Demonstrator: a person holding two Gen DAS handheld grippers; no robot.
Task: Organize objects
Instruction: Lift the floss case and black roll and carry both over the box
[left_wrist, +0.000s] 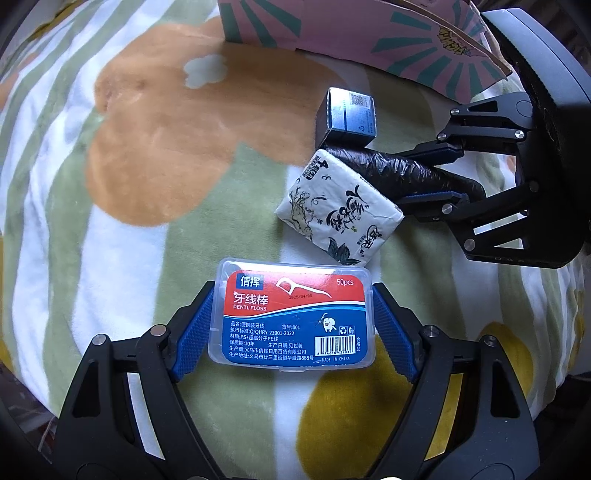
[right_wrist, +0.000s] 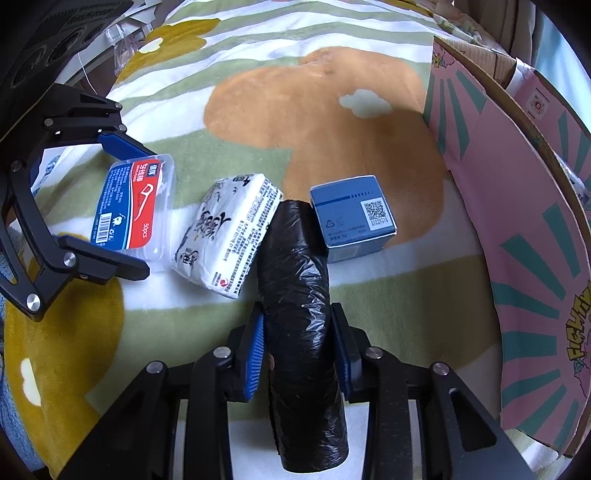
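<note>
A soft fleece blanket patterned in green and white stripes, with large orange and mustard-yellow patches, covers the whole work surface. On it 4 small items are laid in a loose row.

A clear rectangular plastic case of dental floss picks, with a red-and-blue label marked 50pcs, is seen flat on the blanket between the 2 blue ribbed pads of the left gripper. The pads are spread to either side of the case; from the left wrist view a narrow gap seems to remain at each side, and whether the case is truly pinched cannot be told. In the right wrist view the same case is framed by the left gripper, off to the left.

A long roll of black plastic bags is clamped between the pads of the right gripper, extending straight ahead of the claw and back beneath it. Its far end is set between 2 neighbours: a white paper tissue pack with black ink-style lettering, just ahead and to the left of the right claw and touching the roll, and a small blue-grey cardboard box bearing a QR code, ahead and to the right, also against the roll.

Further right of the right claw, a pink cardboard box with teal sunburst rays is stood on the blanket, well apart from the roll.
</note>
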